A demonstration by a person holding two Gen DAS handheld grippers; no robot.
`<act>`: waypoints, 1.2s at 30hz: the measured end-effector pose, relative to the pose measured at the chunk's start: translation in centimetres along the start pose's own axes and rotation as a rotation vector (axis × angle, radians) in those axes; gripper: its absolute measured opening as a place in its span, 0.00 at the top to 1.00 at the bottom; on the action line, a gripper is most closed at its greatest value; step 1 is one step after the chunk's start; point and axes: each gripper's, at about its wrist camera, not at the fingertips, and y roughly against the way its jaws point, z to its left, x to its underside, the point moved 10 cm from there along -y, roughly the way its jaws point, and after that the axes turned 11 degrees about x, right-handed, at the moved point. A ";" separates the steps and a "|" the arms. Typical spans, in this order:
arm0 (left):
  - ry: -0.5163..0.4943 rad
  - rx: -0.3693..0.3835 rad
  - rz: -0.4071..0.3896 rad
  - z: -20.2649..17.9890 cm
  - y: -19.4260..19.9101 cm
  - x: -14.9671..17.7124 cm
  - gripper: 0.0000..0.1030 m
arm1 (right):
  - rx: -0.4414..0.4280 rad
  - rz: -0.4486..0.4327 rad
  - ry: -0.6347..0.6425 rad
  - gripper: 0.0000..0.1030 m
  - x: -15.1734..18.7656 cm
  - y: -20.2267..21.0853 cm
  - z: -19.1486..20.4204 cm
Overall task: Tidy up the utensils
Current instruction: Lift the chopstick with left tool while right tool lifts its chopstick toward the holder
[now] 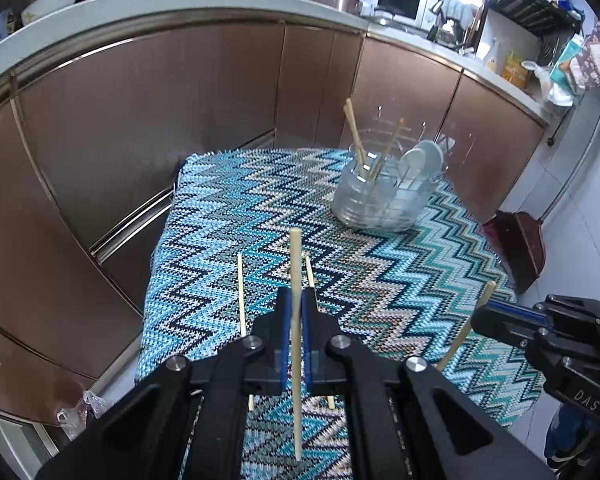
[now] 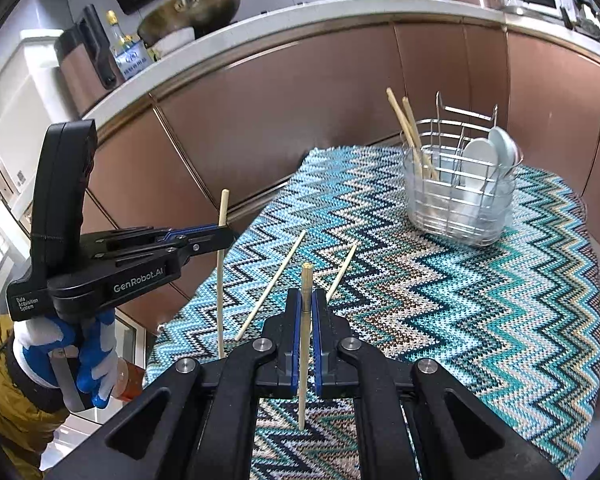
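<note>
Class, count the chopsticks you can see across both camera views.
6: one in the left gripper, one in the right gripper, two lying on the cloth, two standing in the wire basket. None seems hidden.

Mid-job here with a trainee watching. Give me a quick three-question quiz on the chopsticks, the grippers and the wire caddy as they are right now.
1. True or false: both grippers are shut on a chopstick.
2. How many chopsticks lie loose on the zigzag cloth?
3. What stands in the wire caddy? A) forks only B) chopsticks and pale spoons C) nothing

Key
1. True: the left gripper clamps one chopstick, and the right gripper clamps another chopstick.
2. Two loose chopsticks, side by side on the cloth ahead of the grippers.
3. B: caddy chopsticks and spoons.
</note>
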 end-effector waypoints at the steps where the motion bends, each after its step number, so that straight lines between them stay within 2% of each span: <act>1: 0.004 0.001 -0.010 -0.1 0.6 0.1 0.96 | 0.000 -0.009 -0.001 0.95 0.0 0.5 0.1; 11: 0.012 0.011 -0.079 -0.8 5.0 0.7 0.96 | 0.014 -0.088 0.002 0.95 0.1 4.9 1.3; 19: 0.023 0.009 -0.170 -1.4 8.4 -0.4 0.96 | 0.049 -0.162 0.008 0.95 -0.4 8.1 1.2; 28: 0.010 0.054 -0.245 -4.3 9.5 -3.7 0.96 | 0.103 -0.262 -0.022 0.95 -2.3 11.4 -2.0; 36: 0.016 0.113 -0.321 -7.0 8.8 -8.9 0.96 | 0.142 -0.356 -0.015 0.95 -6.9 13.4 -4.6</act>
